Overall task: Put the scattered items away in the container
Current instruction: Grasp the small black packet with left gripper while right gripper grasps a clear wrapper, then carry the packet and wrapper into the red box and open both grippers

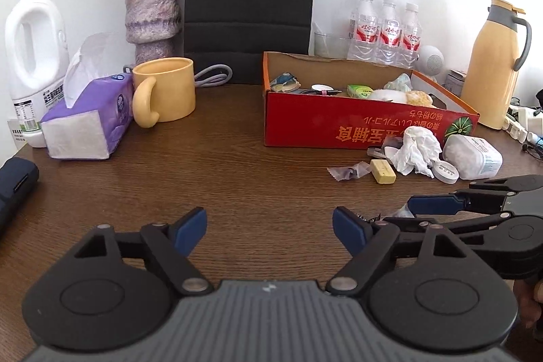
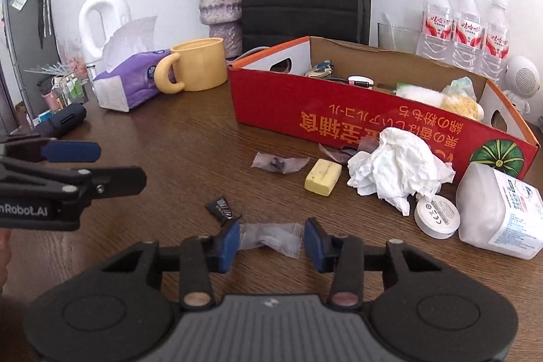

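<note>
red box [image 1: 305, 117] contents: partly hidden by front wall | navy case [image 1: 13, 182]: cut off at left edge

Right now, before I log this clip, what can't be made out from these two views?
- Clear wrapper: right wrist view shows it between the right tongs; pad contact unclear. Left wrist view: the left tongs hide it.
- Red box contents: front wall hides the lower layer in both views.
- White jar label: too small to read.
- Dark pouch: cut off by left edge, left wrist view.
</note>
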Available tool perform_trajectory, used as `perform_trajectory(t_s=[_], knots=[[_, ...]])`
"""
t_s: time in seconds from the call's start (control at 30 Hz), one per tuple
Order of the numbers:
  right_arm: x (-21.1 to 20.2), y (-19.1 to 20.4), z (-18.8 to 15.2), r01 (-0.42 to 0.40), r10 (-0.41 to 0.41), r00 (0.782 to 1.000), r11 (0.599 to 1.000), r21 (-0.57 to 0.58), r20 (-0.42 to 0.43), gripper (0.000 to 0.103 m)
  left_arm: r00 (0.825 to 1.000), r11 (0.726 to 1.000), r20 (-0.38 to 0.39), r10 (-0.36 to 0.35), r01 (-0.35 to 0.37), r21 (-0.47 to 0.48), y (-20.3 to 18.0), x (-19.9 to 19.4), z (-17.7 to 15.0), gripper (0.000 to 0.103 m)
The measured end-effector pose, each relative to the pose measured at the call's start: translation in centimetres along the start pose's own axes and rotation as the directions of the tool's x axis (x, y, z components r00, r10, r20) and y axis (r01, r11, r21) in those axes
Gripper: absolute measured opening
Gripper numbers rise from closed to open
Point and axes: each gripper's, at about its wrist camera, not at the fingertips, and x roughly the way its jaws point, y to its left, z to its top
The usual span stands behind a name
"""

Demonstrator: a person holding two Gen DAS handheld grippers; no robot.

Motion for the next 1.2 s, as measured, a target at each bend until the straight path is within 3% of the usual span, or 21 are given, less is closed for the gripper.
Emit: perform_trajectory(t_s=[0.07, 0.13, 0.37, 0.5, 0.53, 0.6, 0.7, 1.0, 1.2], knots=[[0.0, -0.3, -0.1, 0.006, -0.006, 1.0, 1.0, -0.002, 0.006, 0.027, 1.0, 1.0, -0.01, -0.03, 0.03, 0.007, -0.4, 0.8, 0.3, 0.078], [-0.2, -1.0, 0.0, 0.034, -0.034, 0.999, 0.999, 0.011, 0.005, 0.025, 0.997, 0.997, -0.024, -0.07, 0.07, 0.012, -1.0, 1.5, 0.6, 0.072], [-2.1, -4.2, -1.1, 0.094, -0.095, 0.995, 0.991, 0.097, 0.014, 0.021, 0.982, 0.978, -0.068, -0.178, 0.184, 0.094, -4.4, 3.9, 1.0, 0.067], [-2.7, -4.7, -1.5, 0.094, -0.097, 0.995, 0.99, 0.108, 0.024, 0.02, 0.975, 0.978, -0.124, -0.184, 0.195, 0.082, -5.0, 5.3, 0.9, 0.042], [-2.9, -4.7, -1.4, 0.089, -0.092, 0.995, 0.99, 0.107, 0.029, 0.02, 0.977, 0.979, -0.125, -0.173, 0.185, 0.092, -5.1, 5.3, 1.0, 0.029], [-3.0, -4.5, -1.3, 0.083, -0.086, 0.996, 0.991, 0.102, 0.034, 0.019, 0.98, 0.982, -0.121, -0.158, 0.169, 0.087, -5.1, 5.2, 1.0, 0.021], [-3.3, -3.9, -1.3, 0.079, -0.082, 0.996, 0.993, 0.089, 0.04, 0.019, 0.978, 0.984, -0.121, -0.168, 0.173, 0.036, -4.7, 4.3, 0.8, 0.018], [-8.3, -2.2, -1.8, 0.102, -0.113, 0.986, 0.99, 0.097, 0.122, 0.019, 0.993, 0.994, 0.04, -0.112, 0.112, -0.007, -4.6, -3.1, 0.3, 0.017], [-12.9, -0.8, -2.1, 0.127, -0.147, 0.97, 0.985, 0.113, 0.195, 0.018, 0.979, 0.991, 0.155, -0.134, 0.136, -0.001, -5.7, -8.8, 0.1, 0.017]])
